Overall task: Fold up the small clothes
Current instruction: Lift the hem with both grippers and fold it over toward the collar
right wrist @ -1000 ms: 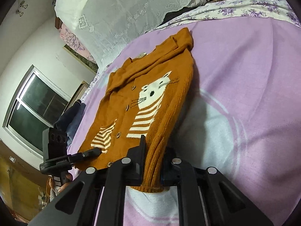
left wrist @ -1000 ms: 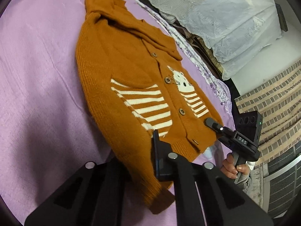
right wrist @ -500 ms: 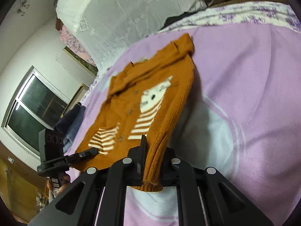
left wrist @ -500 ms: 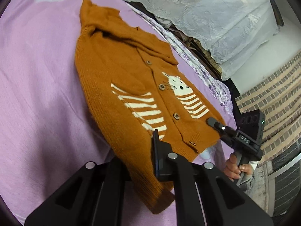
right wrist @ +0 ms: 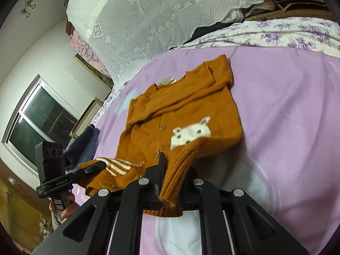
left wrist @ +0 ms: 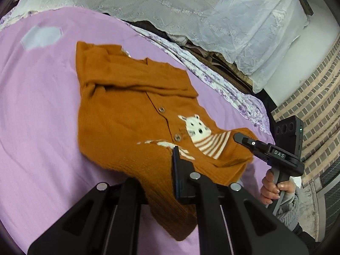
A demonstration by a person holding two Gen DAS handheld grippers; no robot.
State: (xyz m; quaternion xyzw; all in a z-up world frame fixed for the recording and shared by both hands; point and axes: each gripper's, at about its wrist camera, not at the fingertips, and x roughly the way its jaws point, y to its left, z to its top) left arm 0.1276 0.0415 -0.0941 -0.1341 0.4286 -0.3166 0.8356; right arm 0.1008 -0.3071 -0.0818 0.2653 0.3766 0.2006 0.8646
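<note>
A small orange knit cardigan (left wrist: pixel 127 110) with a white cat and stripes lies on a purple bedsheet (left wrist: pixel 36 114); it also shows in the right wrist view (right wrist: pixel 182 110). Its sleeves are folded across the chest. My left gripper (left wrist: pixel 157 174) is shut on the hem at one bottom corner. My right gripper (right wrist: pixel 174 180) is shut on the hem at the other corner. Both hold the lower edge lifted and curled over toward the collar. The right gripper shows in the left wrist view (left wrist: pixel 240 138), the left one in the right wrist view (right wrist: pixel 99 166).
A white lace cover (left wrist: pixel 191 10) drapes over piled things at the back of the bed. A floral sheet edge (right wrist: pixel 276 36) runs along the far side. A window (right wrist: pixel 36 123) and dark blue clothing (right wrist: pixel 85 144) are at the left.
Both grippers have lifted the cardigan's hem and carried it forward toward the collar. The lower part now folds over the striped front.
</note>
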